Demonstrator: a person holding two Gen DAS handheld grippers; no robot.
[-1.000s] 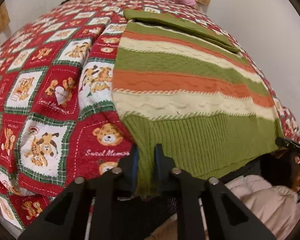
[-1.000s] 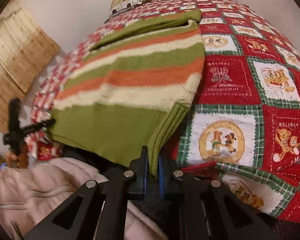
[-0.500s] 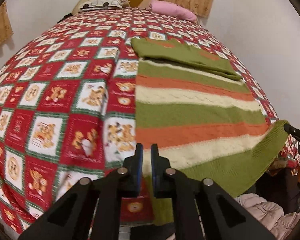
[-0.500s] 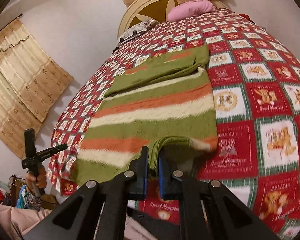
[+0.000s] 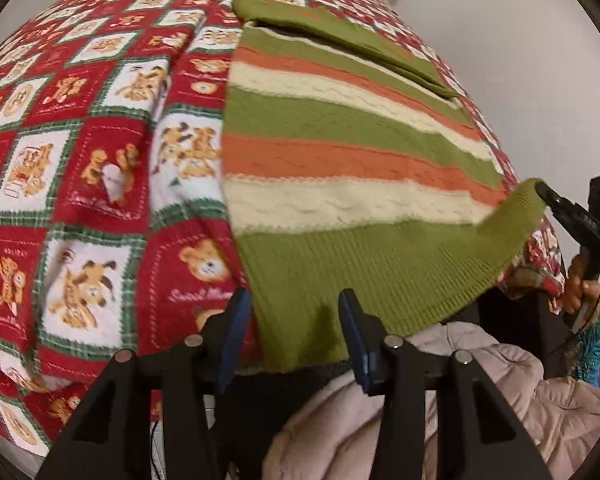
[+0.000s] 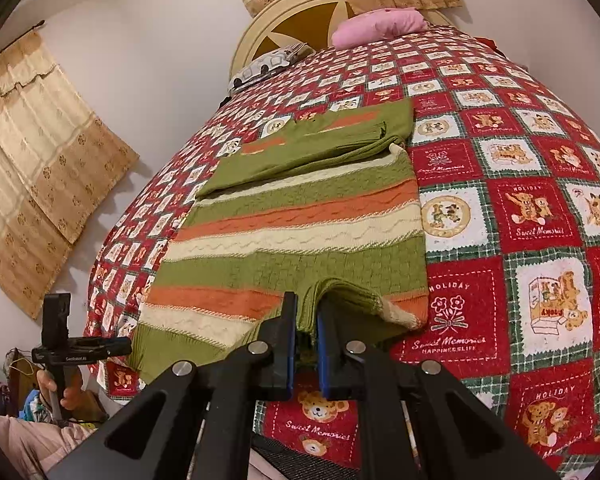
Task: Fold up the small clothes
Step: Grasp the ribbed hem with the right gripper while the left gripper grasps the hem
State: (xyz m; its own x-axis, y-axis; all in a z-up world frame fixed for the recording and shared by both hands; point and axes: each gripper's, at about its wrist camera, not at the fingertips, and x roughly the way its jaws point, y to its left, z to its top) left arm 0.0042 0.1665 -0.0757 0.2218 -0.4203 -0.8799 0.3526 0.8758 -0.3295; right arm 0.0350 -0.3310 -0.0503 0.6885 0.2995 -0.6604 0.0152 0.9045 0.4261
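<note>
A knit sweater (image 5: pixel 340 128) striped green, orange and cream lies flat on the bed, its sleeves folded across the far end (image 6: pixel 320 140). My left gripper (image 5: pixel 296 320) is at the near left of the green hem. Its jaws are opening, and the hem hangs loose between the pads without being pressed. My right gripper (image 6: pixel 306 320) is shut on the hem's right corner, lifted and bunched above the lower stripes. In the left wrist view the right gripper (image 5: pixel 548 196) holds that raised corner. In the right wrist view the left gripper (image 6: pixel 120 346) sits at the bed's edge.
A red quilt (image 5: pixel 80 160) with bear patches covers the bed. A pink pillow (image 6: pixel 380 26) and a cream headboard (image 6: pixel 300 28) are at the far end. Beige curtains (image 6: pixel 40 160) hang on the left wall. A pale padded jacket (image 5: pixel 460 380) lies below the bed's near edge.
My left gripper has opened and let go of the hem, and it sits lower and nearer the bed edge. My right gripper first lifted its hem corner over the sweater and now holds still.
</note>
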